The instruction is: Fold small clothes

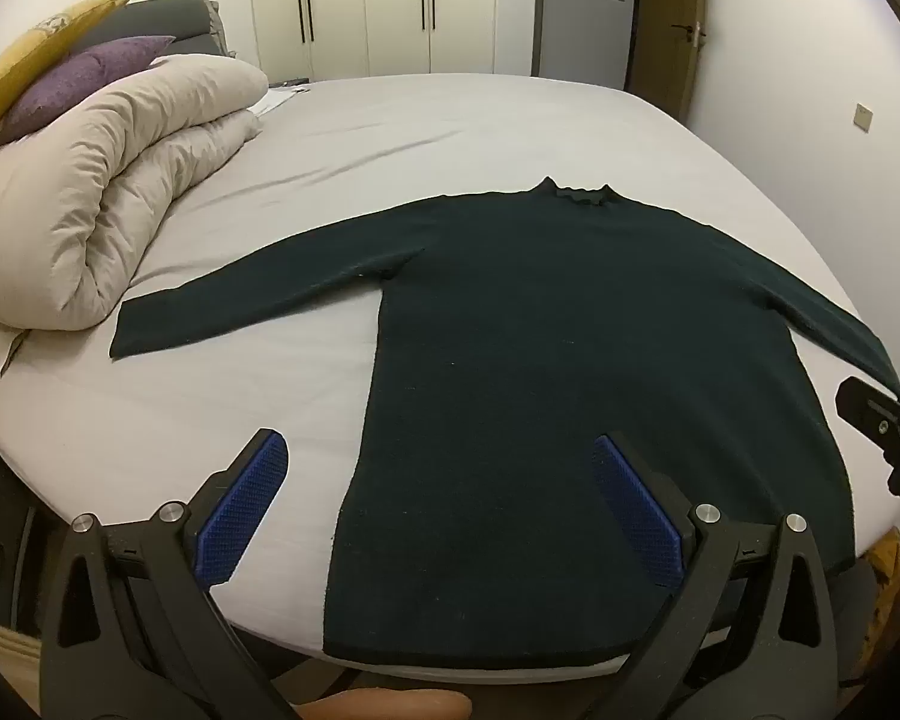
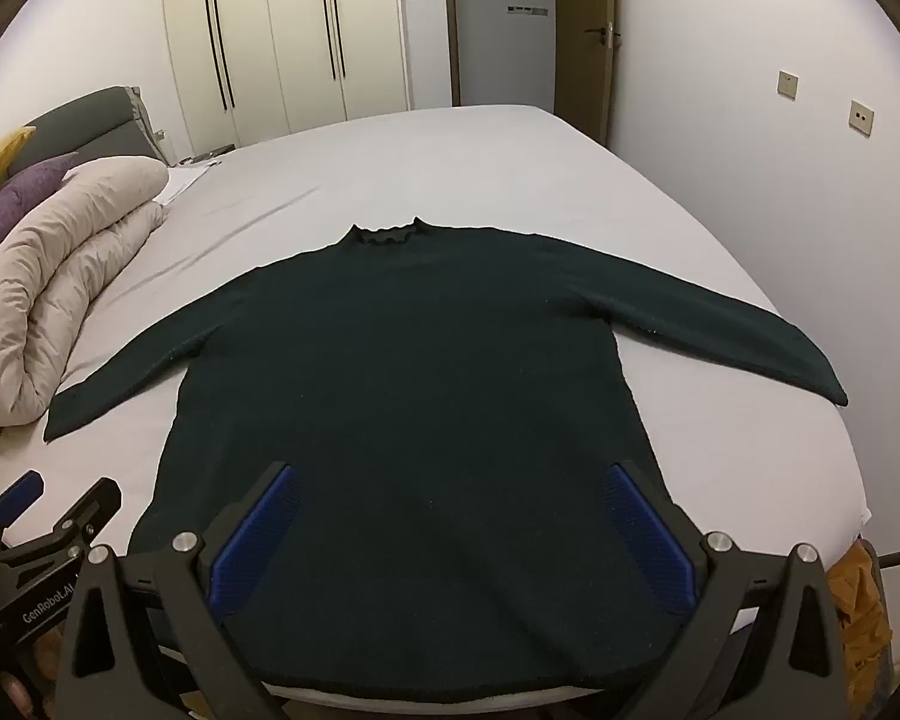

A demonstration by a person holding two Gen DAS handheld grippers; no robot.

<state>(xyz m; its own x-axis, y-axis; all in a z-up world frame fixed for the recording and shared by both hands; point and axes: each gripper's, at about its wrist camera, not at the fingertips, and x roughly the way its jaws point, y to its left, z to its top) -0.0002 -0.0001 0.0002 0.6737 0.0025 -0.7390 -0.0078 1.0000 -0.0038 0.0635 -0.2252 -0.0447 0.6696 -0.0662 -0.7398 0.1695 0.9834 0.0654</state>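
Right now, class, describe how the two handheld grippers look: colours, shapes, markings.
Both the left gripper and the right gripper have black angular frames with triangular cut-outs and silver bolts. Their fingers carry blue textured pads. White lettering "GenRobot.AI" marks the left gripper's body.

Grey-sheeted bed (image 1: 450, 120) under flat dark sweater (image 1: 570, 330) (rolled duvet (image 1: 90, 192) alongside)

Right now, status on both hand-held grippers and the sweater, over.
Left hand-held gripper open, empty. Right hand-held gripper open, empty. Dark sweater flat on bed, sleeves spread, unfolded. Rolled duvet beside left sleeve, apart.
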